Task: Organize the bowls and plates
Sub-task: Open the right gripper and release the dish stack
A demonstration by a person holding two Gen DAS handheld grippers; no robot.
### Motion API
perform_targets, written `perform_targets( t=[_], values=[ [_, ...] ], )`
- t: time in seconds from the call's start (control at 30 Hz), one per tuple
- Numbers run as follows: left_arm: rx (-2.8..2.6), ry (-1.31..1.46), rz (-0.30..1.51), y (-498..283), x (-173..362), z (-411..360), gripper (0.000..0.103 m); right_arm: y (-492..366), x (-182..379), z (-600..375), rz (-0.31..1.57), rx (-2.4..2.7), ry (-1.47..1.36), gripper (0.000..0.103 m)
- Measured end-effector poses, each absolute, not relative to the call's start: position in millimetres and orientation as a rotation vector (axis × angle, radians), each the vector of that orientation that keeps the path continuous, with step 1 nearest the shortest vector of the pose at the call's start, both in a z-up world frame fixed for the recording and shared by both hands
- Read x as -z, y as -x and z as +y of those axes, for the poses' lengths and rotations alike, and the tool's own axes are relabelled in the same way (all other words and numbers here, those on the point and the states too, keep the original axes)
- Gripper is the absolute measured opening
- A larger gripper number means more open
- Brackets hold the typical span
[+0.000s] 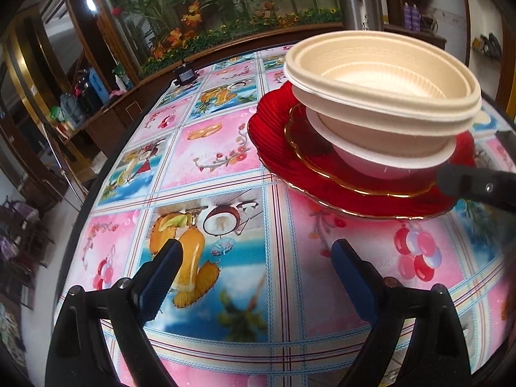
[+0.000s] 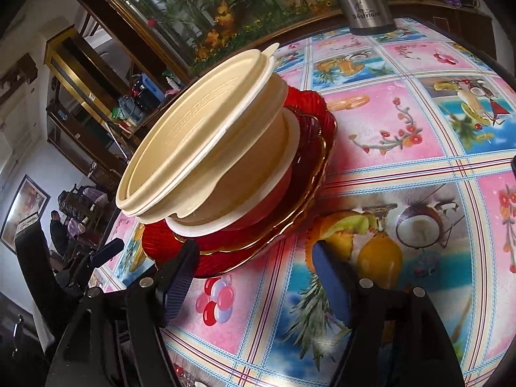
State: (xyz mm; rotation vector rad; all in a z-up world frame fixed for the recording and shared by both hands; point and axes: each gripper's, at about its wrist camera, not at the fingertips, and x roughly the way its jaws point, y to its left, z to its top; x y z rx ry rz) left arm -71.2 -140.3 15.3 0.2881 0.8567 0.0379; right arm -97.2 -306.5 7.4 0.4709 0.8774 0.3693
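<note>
A stack stands on the patterned tablecloth: a large red ribbed plate (image 1: pixel 274 148) (image 2: pixel 154 248), a smaller red gold-rimmed plate (image 1: pixel 309 148) (image 2: pixel 309 174), a white bowl (image 1: pixel 387 161) (image 2: pixel 277 174), and cream bowls (image 1: pixel 380 96) (image 2: pixel 206 148) nested on top. My left gripper (image 1: pixel 254 258) is open and empty, low over the cloth, in front and left of the stack. My right gripper (image 2: pixel 254 254) is open and empty beside the stack, its left finger (image 2: pixel 180 264) at the big plate's edge. One right finger shows in the left wrist view (image 1: pixel 477 183).
A steel flask (image 2: pixel 364 0) stands at the table's far edge. A small black box (image 1: pixel 184 74) sits at the far left edge. A wooden cabinet with glass and artificial plants (image 1: pixel 209 16) runs behind the table. The table edge (image 1: pixel 74 213) drops off to the left.
</note>
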Motion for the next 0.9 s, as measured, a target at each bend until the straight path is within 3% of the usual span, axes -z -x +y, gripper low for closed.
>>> perform_targets(
  t=[0.9],
  values=[
    [-0.069,-0.320,0.848,72.4,-14.5,-144.2,0.094,95.6,-5.3,-307.2,0.879,-0.405,-0.482,0.077]
  ],
)
